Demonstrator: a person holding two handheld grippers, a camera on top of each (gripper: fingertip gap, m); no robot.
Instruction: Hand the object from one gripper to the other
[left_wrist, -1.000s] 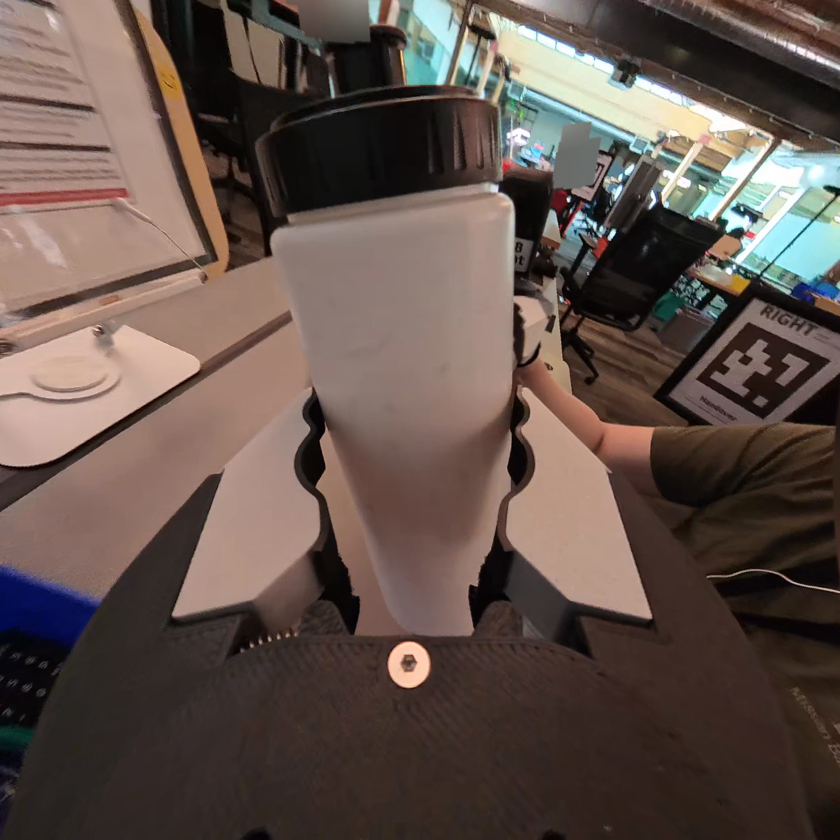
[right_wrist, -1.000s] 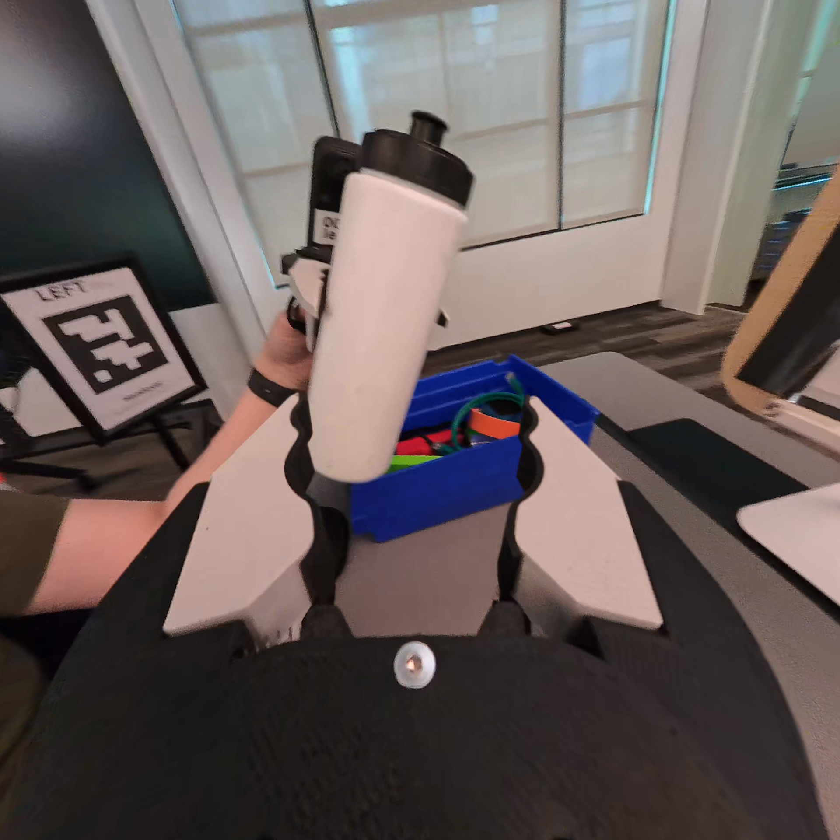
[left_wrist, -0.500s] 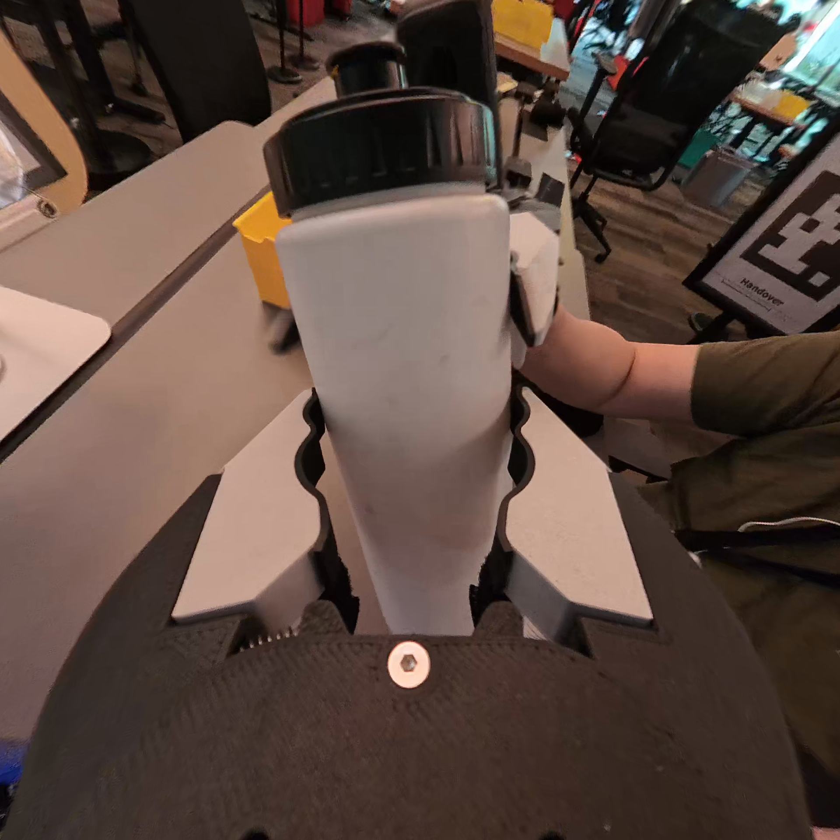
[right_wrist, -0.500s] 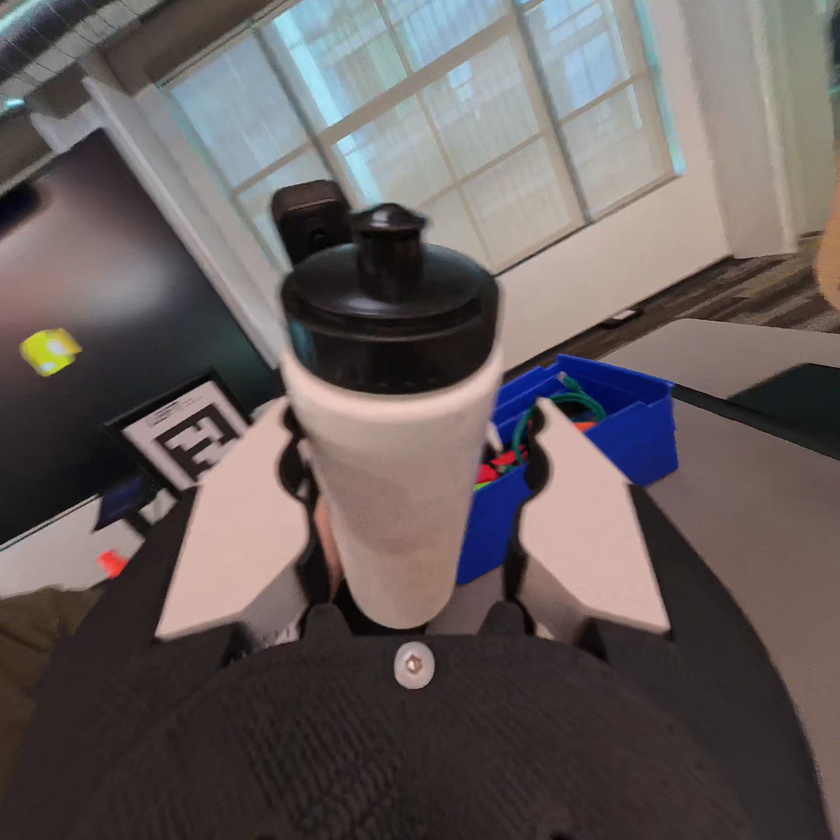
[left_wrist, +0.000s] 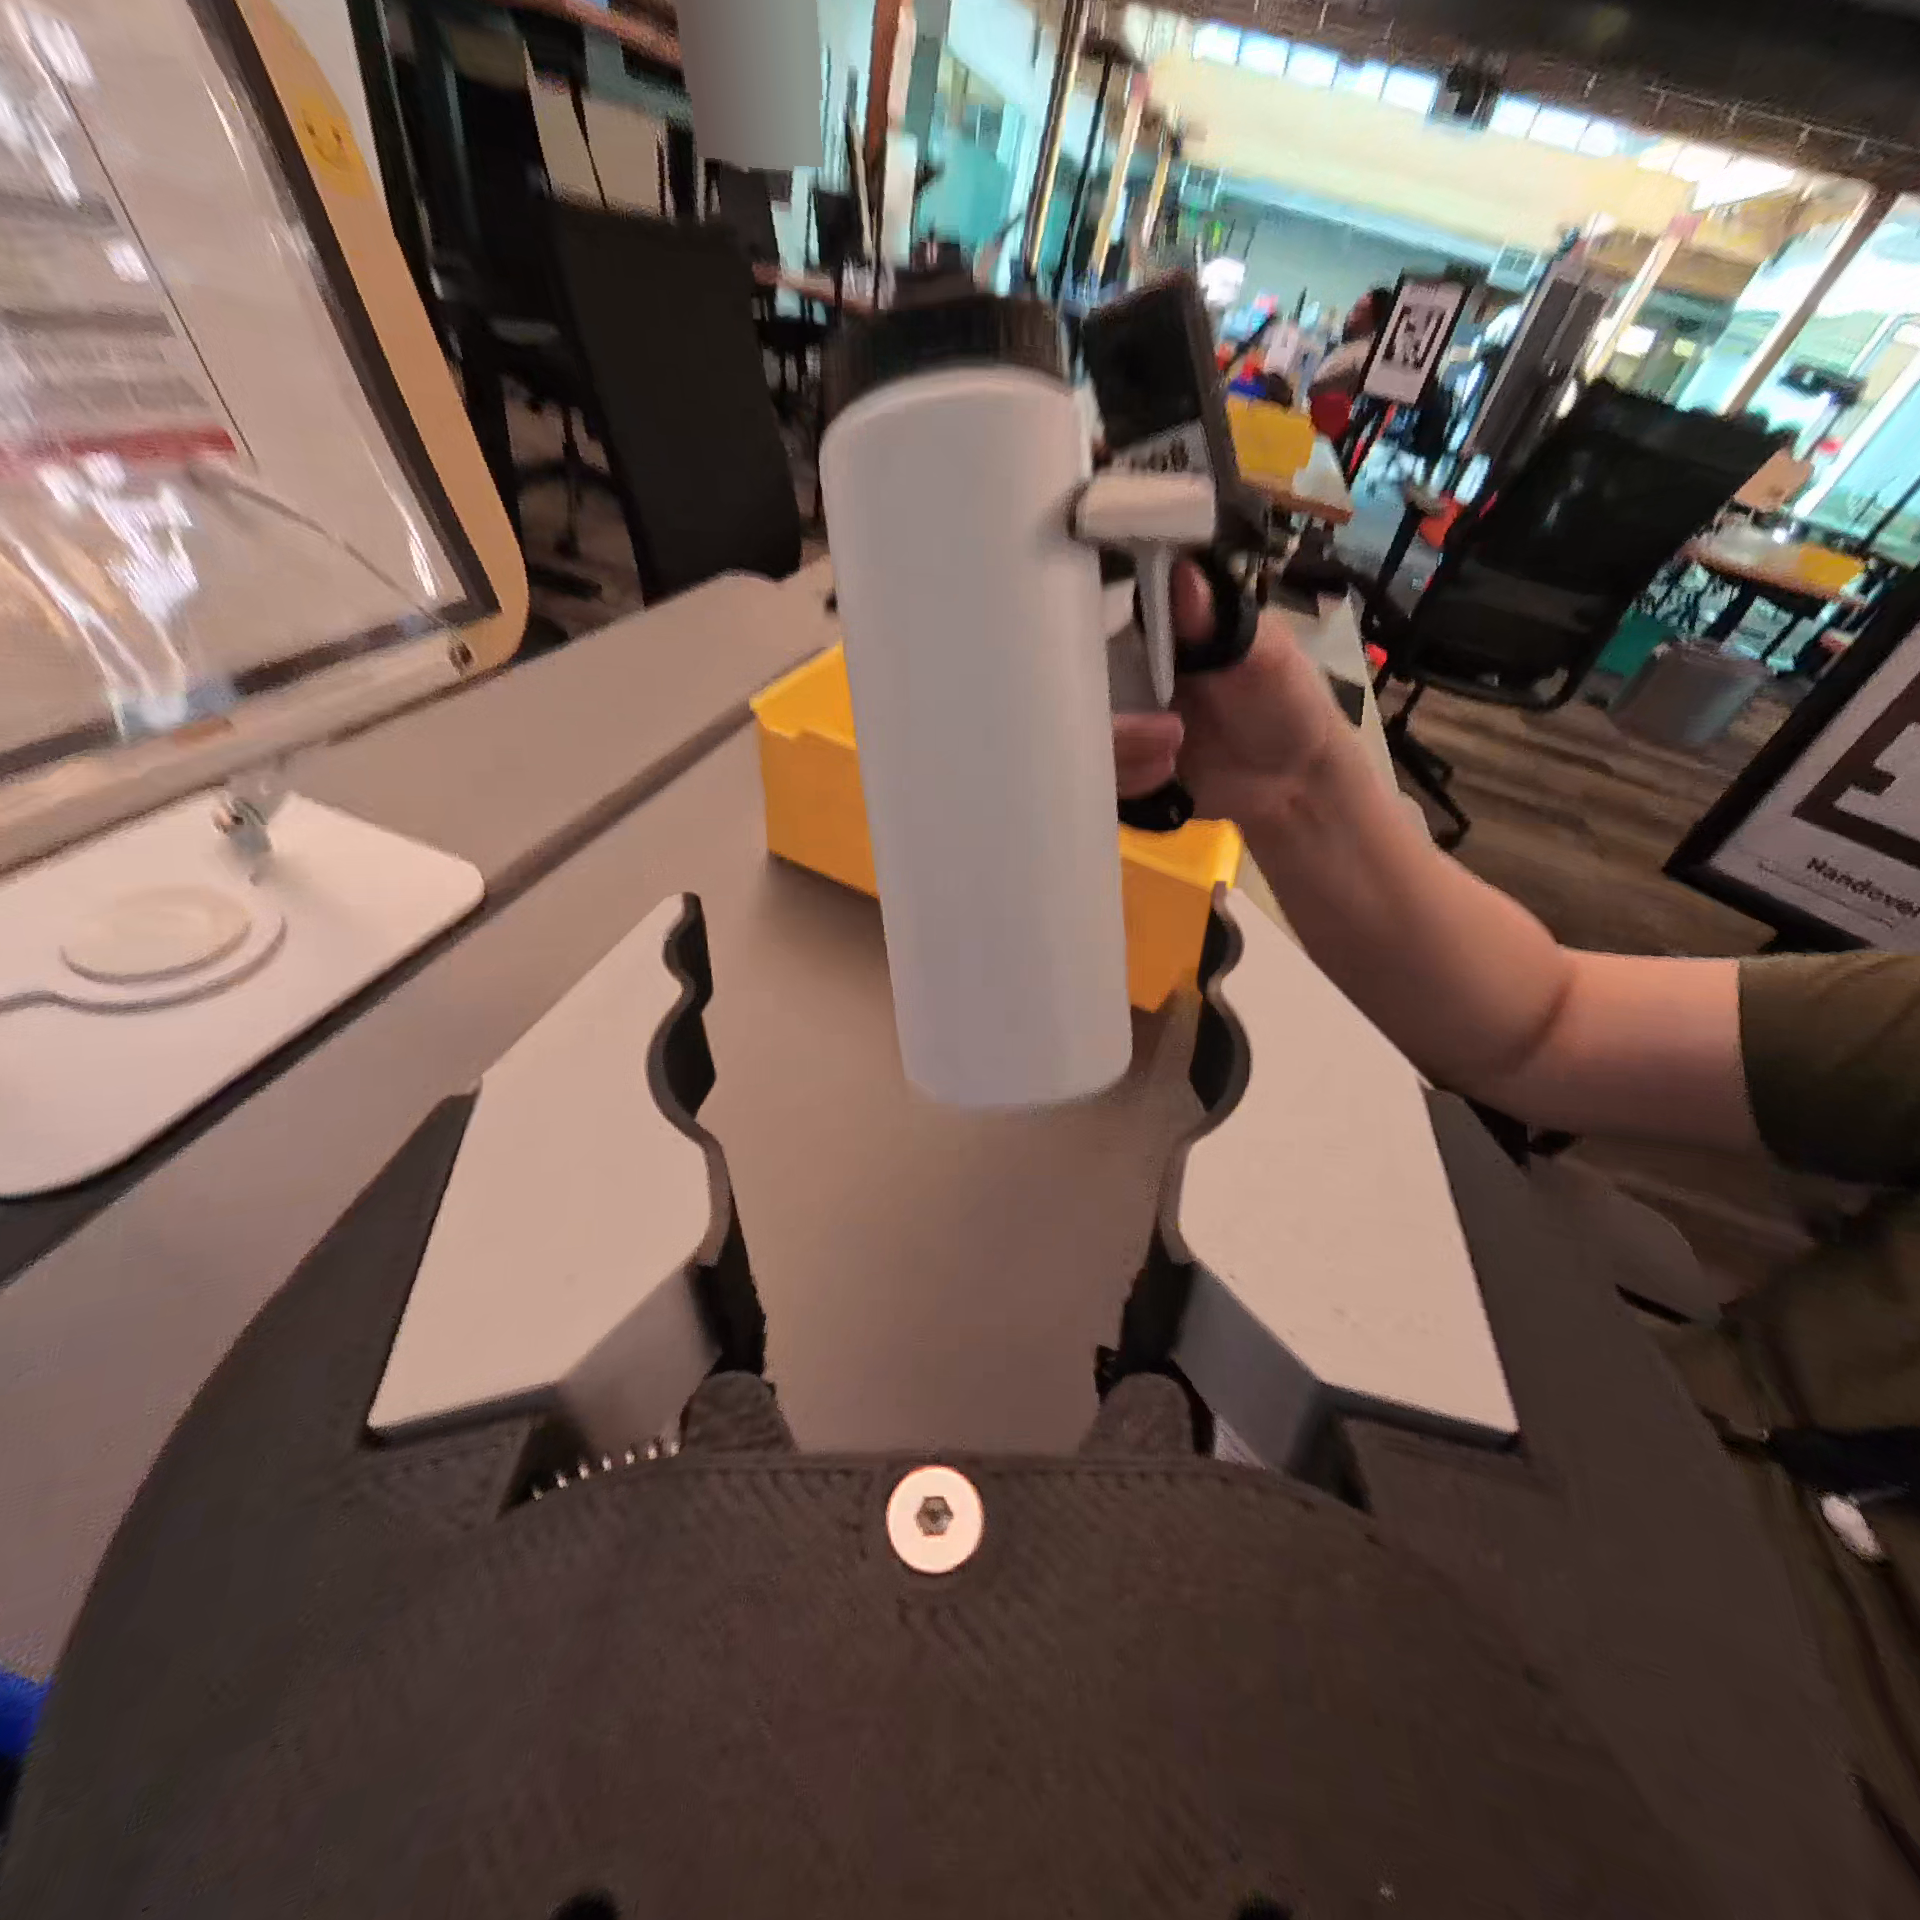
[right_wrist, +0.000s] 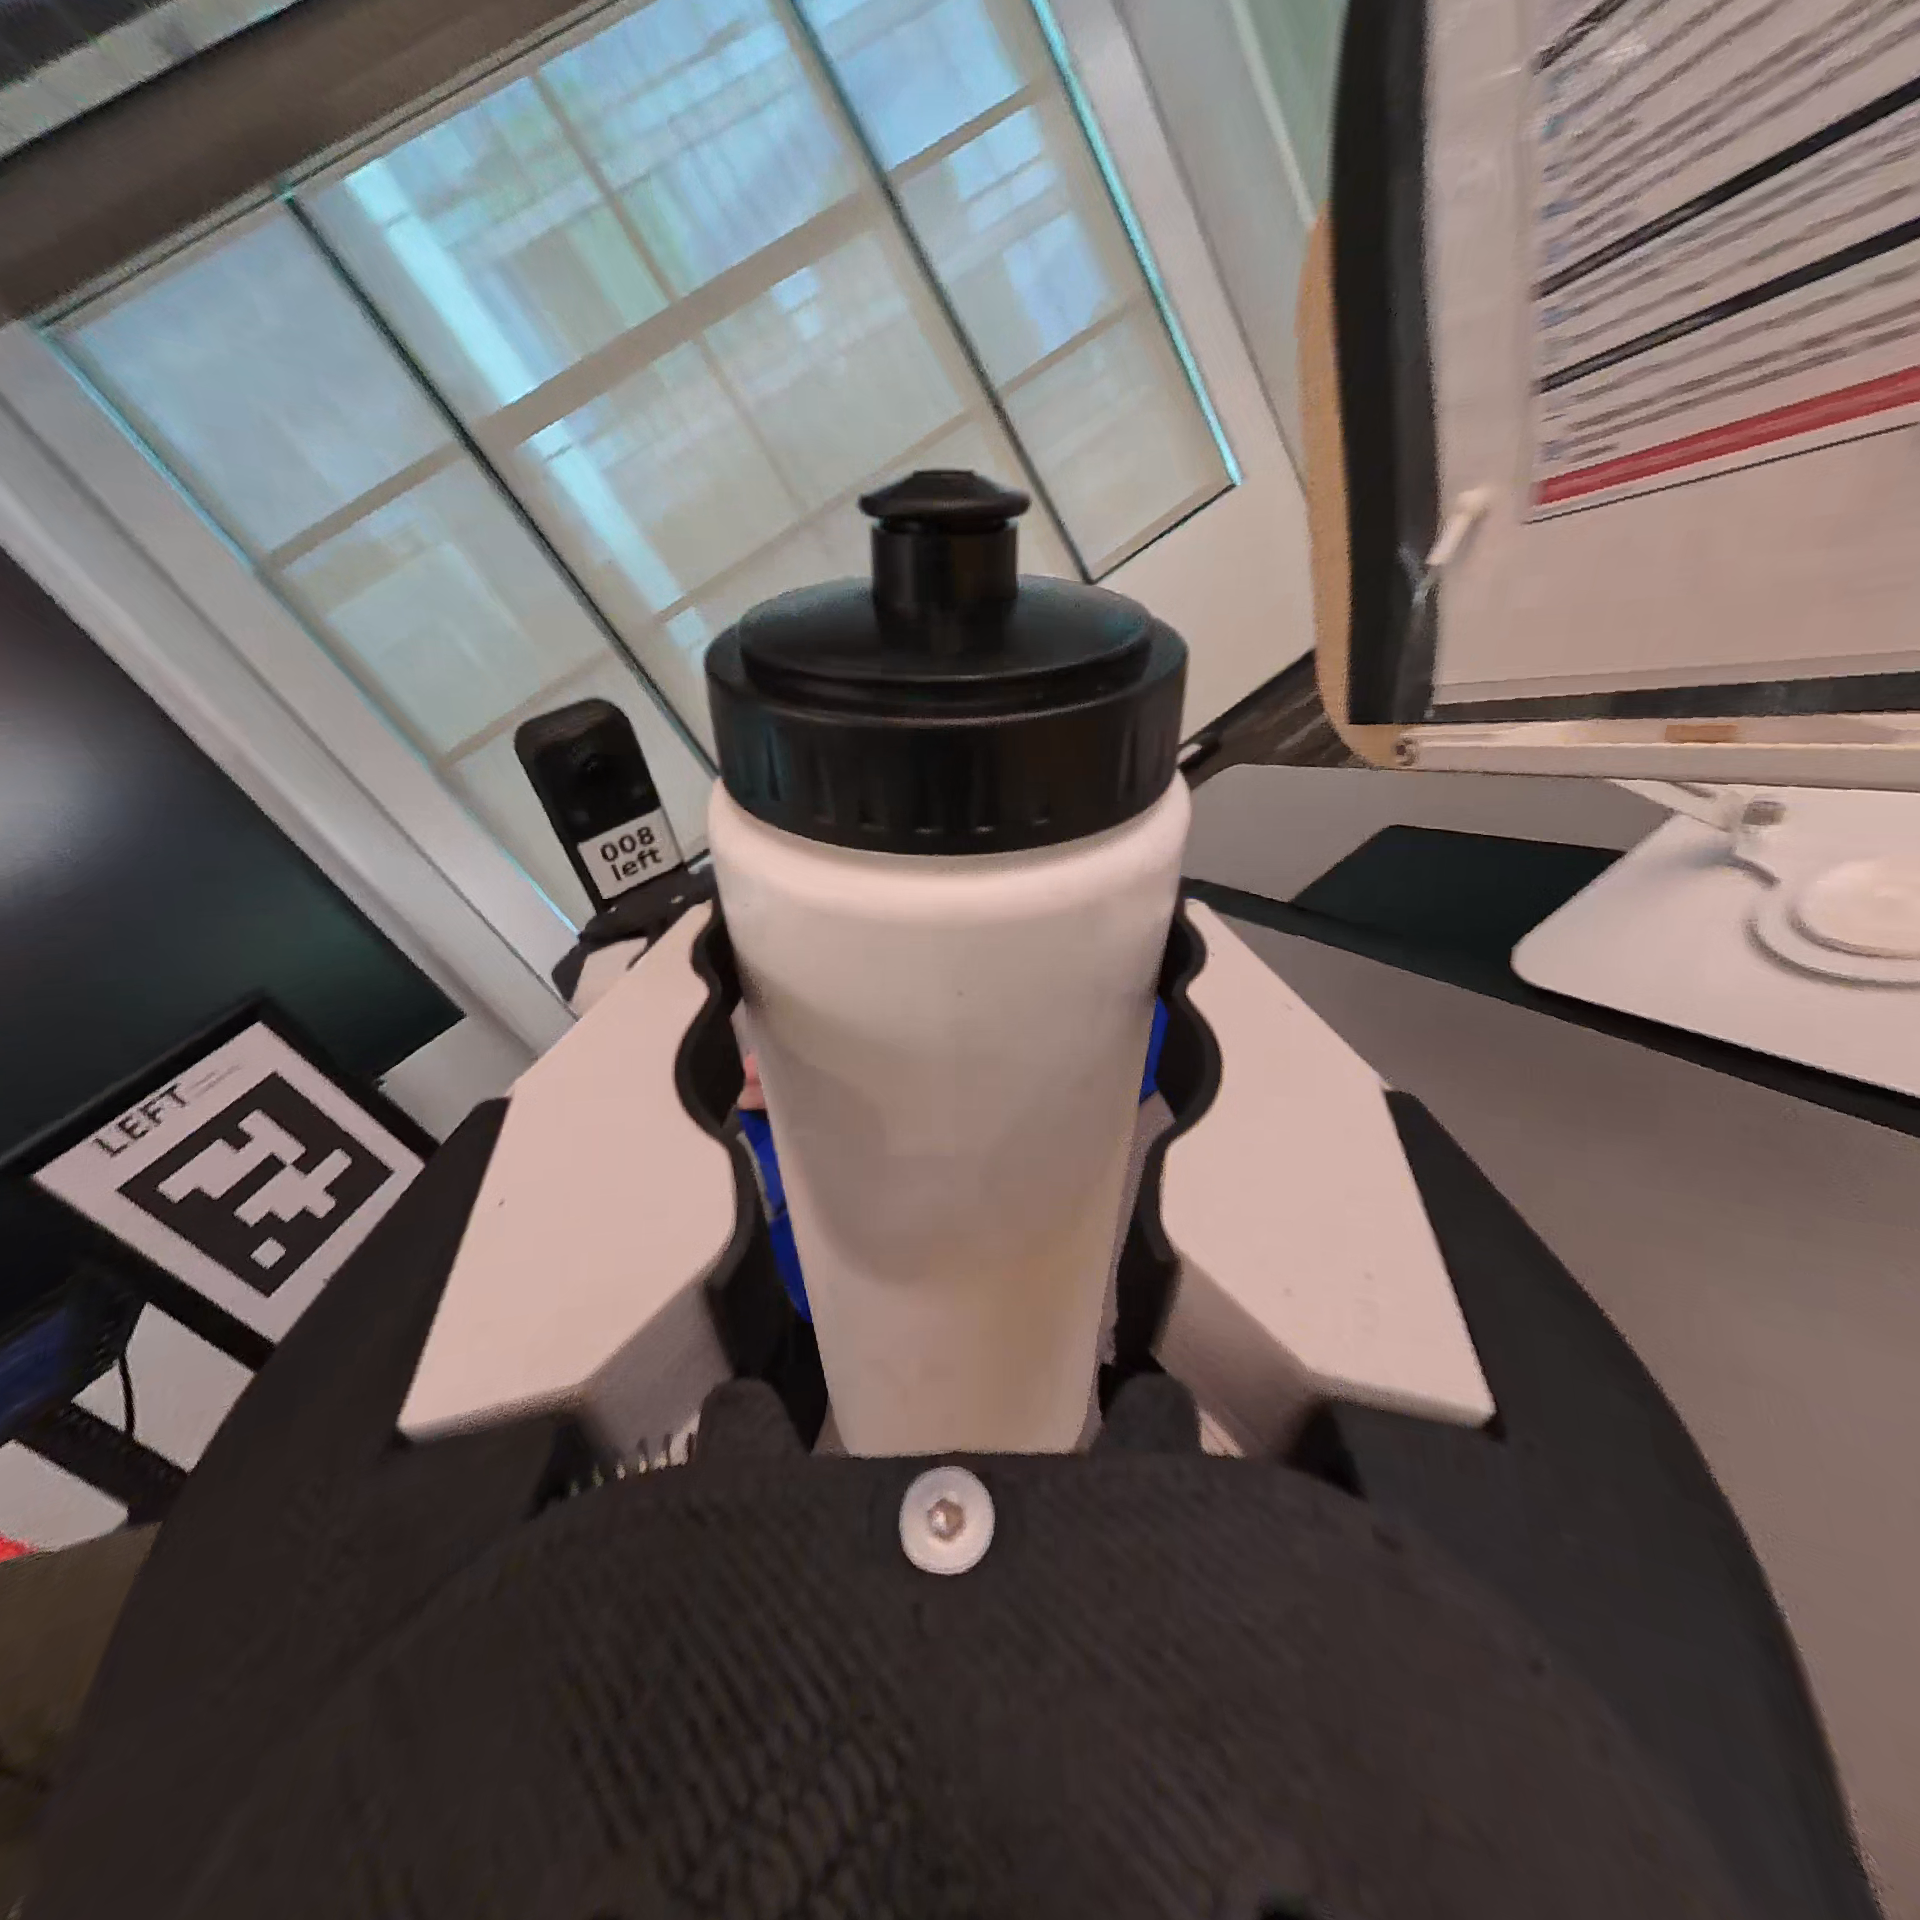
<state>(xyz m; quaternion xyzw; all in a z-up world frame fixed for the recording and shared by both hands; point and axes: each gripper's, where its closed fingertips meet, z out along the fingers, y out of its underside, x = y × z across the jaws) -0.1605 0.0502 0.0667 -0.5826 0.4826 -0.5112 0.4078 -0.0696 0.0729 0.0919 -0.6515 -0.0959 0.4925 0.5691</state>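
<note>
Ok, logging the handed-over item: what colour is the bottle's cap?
Black, on the white bottle; the cap shows best in the right wrist view.

white bottle (right_wrist: 951, 1060), black cap (right_wrist: 945, 727), yellow bin (left_wrist: 816, 774)

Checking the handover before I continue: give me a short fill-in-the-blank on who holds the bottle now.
1. The white bottle is clamped in the ___ gripper.
2. The left gripper is ___, with nothing between its fingers.
3. The bottle's cap is ___ in colour.
4. Behind the bottle in the left wrist view, a ___ bin sits on the table.

Missing words: right; open; black; yellow
</note>
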